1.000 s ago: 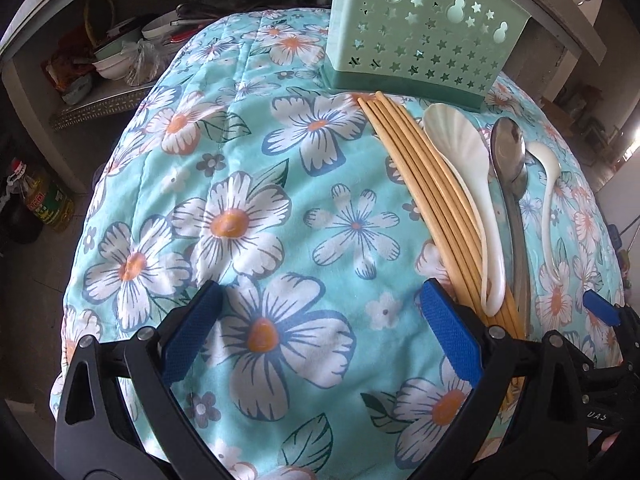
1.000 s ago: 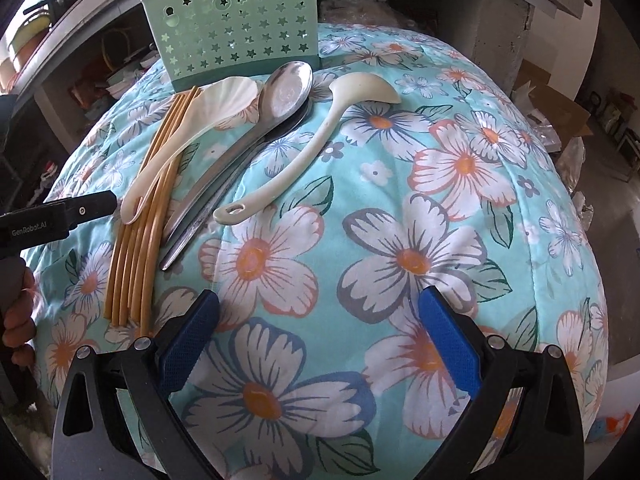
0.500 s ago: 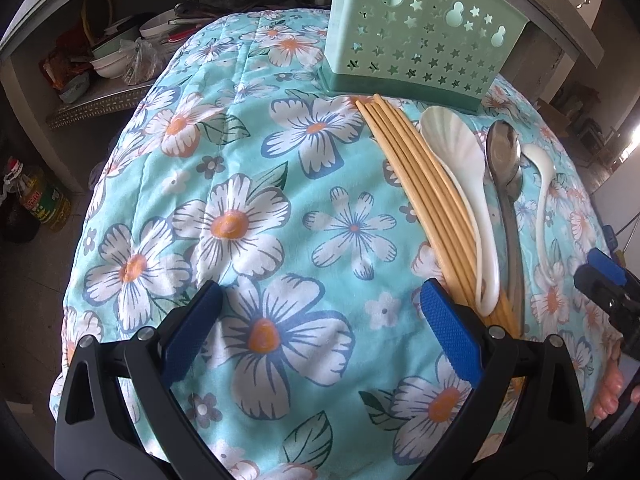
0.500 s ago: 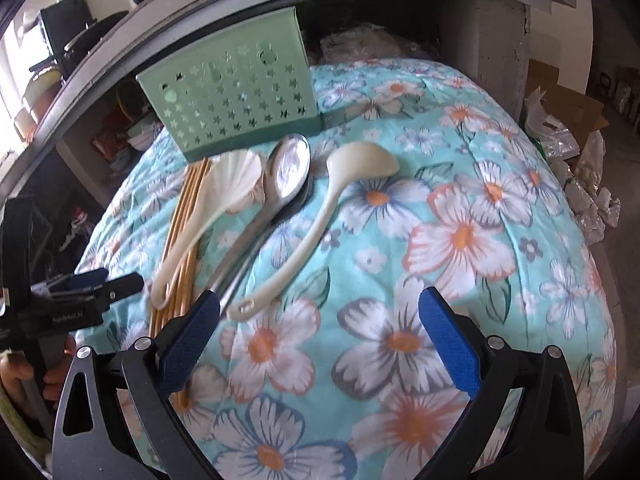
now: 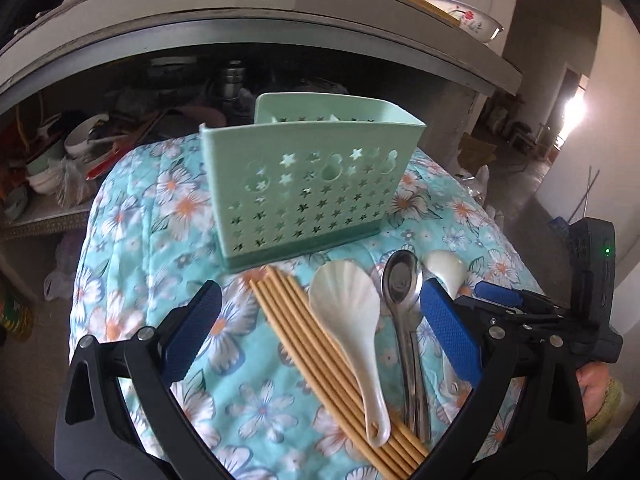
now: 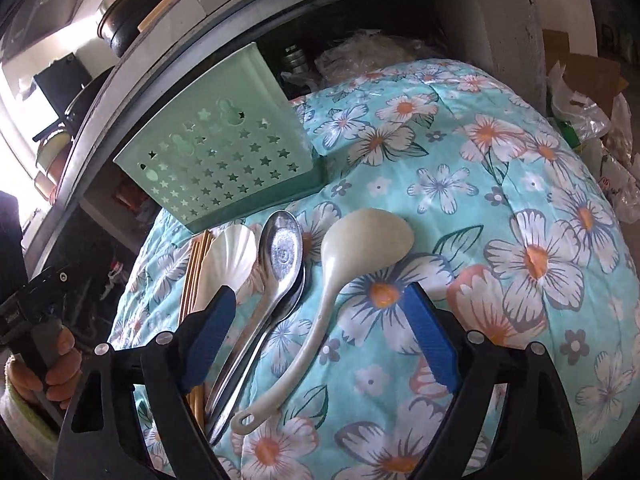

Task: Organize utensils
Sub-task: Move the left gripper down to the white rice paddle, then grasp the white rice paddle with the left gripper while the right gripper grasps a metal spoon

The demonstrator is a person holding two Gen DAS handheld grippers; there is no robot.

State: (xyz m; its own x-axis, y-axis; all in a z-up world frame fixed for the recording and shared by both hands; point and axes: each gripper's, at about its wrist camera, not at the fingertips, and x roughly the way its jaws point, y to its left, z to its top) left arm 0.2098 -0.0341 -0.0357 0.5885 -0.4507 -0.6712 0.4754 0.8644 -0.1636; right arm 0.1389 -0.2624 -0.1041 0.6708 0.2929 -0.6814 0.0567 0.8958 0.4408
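A green perforated utensil holder (image 5: 312, 184) (image 6: 220, 160) stands at the back of the floral cloth. In front of it lie several wooden chopsticks (image 5: 332, 368) (image 6: 196, 264), a white shell-shaped spoon (image 5: 352, 320) (image 6: 228, 256), metal spoons (image 5: 404, 308) (image 6: 280, 264) and a cream ladle (image 6: 340, 276) (image 5: 444, 268). My left gripper (image 5: 320, 332) is open, low over the chopsticks and white spoon. My right gripper (image 6: 320, 340) is open, with the ladle handle and metal spoon handles between its fingers. Neither holds anything.
A concrete counter overhangs the back, with cluttered shelves of bowls (image 5: 80, 140) and pots under it. A black pot (image 6: 136, 4) sits on top. Plastic bags and cardboard (image 6: 588, 92) lie at the right. The cloth (image 6: 520, 240) falls away at its edges.
Both grippers have tilted up and moved forward toward the holder and over the utensils. The utensils themselves have not moved.
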